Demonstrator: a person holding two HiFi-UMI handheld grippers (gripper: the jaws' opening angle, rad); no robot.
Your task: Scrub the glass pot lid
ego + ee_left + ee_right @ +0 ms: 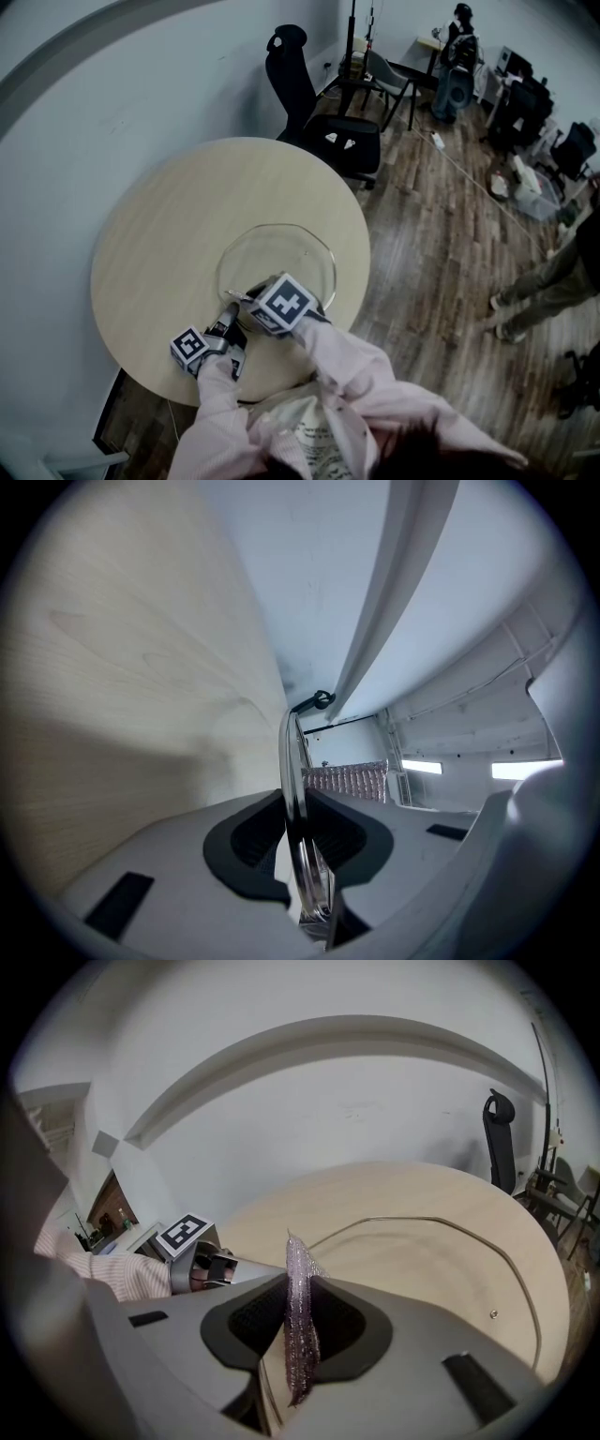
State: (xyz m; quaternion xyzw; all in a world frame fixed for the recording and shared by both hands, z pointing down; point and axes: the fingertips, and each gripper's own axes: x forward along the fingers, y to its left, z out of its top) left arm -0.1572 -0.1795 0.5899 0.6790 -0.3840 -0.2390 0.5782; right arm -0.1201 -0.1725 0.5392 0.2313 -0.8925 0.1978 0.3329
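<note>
The glass pot lid [277,262] lies on the round pale-wood table [169,216], on the half nearest the person. The left gripper [232,314] comes in low from the near edge, and the left gripper view shows its jaws closed on the lid's metal rim [292,789], which runs straight between the dark pads. The right gripper [255,292] tilts down over the lid's near edge just beside the left one, its jaws pinching a thin, glittery purple scrub cloth [300,1326] that stands on edge between them. The person's pink striped sleeves [328,361] reach in from below. Nothing else sits on the tabletop. Beyond the table, against the white wall, stands a black office chair [323,112]. Another person's legs [548,286] stand on the wood floor [441,244] to the right, well apart from the table.
</note>
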